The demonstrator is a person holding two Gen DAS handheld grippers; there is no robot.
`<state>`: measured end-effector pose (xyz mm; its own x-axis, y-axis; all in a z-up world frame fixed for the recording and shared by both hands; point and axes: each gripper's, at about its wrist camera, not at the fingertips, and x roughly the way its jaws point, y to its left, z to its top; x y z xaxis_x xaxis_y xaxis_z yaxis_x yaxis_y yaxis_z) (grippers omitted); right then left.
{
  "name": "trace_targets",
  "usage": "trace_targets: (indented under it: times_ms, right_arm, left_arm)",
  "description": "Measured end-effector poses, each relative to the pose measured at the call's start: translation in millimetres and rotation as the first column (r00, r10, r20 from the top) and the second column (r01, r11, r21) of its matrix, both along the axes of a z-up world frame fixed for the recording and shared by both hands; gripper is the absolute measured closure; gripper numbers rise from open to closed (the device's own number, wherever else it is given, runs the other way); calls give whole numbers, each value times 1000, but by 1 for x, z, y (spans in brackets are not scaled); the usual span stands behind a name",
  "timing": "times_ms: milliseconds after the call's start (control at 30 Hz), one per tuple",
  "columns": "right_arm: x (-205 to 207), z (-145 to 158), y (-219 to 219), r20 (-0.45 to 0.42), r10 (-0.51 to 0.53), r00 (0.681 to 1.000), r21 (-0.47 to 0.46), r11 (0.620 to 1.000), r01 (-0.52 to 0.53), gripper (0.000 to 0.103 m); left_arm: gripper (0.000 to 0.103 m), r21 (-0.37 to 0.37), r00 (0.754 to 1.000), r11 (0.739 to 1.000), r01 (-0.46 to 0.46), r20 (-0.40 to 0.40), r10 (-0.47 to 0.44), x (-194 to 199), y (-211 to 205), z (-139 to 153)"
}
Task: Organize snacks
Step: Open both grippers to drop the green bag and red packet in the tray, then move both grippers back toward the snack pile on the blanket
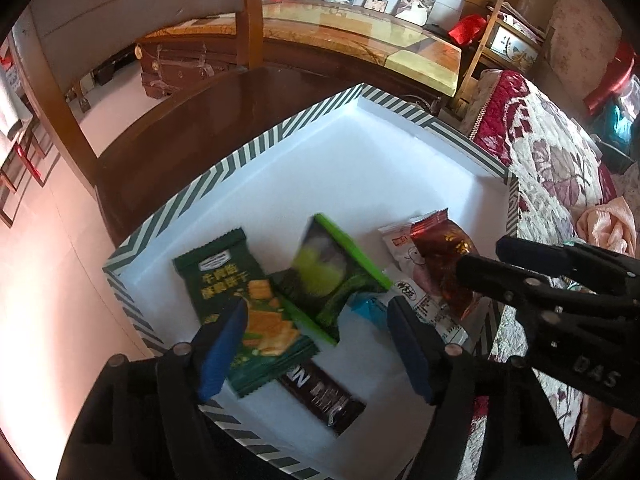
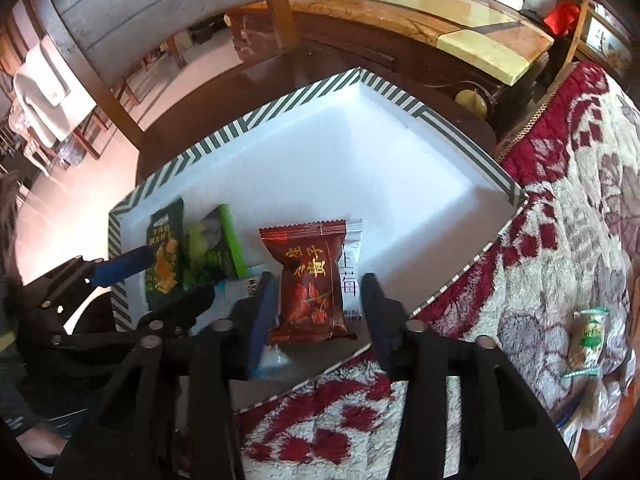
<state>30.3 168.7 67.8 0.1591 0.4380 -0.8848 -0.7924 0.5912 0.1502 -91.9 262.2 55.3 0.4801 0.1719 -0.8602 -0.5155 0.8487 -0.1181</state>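
Left wrist view: the left gripper point(image 1: 316, 328) stood with jaws spread and empty above the white striped-rim cardboard box point(image 1: 248, 152). A blurred bright-green snack packet point(image 1: 332, 272) lay between and beyond them, partly covering the dark green cracker packet point(image 1: 244, 308). A dark brown bar point(image 1: 324, 396) was cut off by the gripper body.

Right wrist view: the right gripper point(image 2: 316, 308) had jaws parted, the glossy red snack pouch point(image 2: 310, 280) lying between them in the box, pads apparently clear. A white packet point(image 2: 352, 264) beneath was mostly hidden.

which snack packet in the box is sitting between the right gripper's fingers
The dark red packet with gold characters, lying atop a white packet. The green ones lie farther left, by the left gripper.
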Motion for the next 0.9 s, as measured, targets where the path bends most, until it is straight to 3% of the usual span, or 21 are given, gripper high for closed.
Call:
trace_targets:
  times_ms: [500, 900]
  right_arm:
    - [-17, 13, -47, 9, -46, 999, 51, 998, 45, 55]
    - [-12, 4, -101, -14, -149, 989, 43, 988, 150, 55]
  left_arm:
    - [19, 65, 999, 998, 16, 32, -18, -5, -21, 18]
    - [16, 84, 993, 990, 109, 29, -112, 3, -63, 23]
